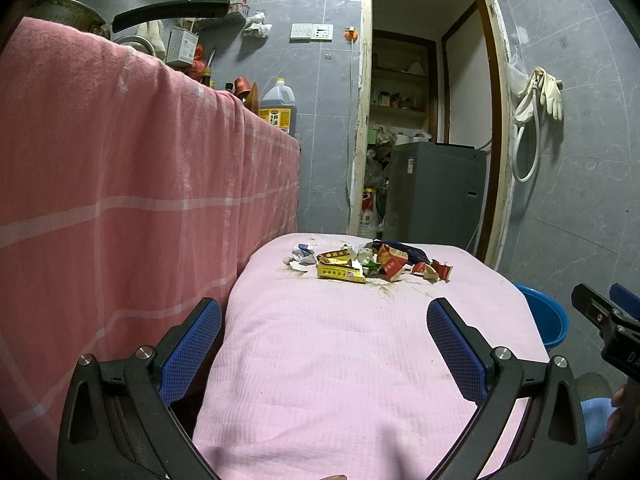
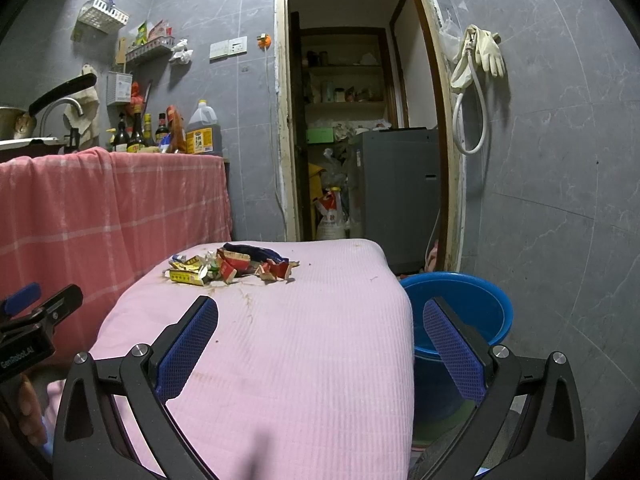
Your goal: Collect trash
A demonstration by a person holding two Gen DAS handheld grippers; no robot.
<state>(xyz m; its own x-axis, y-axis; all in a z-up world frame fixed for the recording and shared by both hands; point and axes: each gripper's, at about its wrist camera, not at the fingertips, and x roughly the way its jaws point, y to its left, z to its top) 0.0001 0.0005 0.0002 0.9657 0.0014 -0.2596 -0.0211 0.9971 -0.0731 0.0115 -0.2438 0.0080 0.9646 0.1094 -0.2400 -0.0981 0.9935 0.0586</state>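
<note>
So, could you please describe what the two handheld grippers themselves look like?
Both the left gripper and right gripper have matte black angular frames, silver round bolts at the joints, and blue mesh-textured finger pads. White "GenRobot.AI" lettering marks the left gripper's body in the right wrist view.

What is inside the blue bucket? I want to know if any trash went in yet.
The blue bucket beside the pink-covered table shows only bare blue inner wall. Its bottom is hidden by the right gripper finger and the table edge.
</note>
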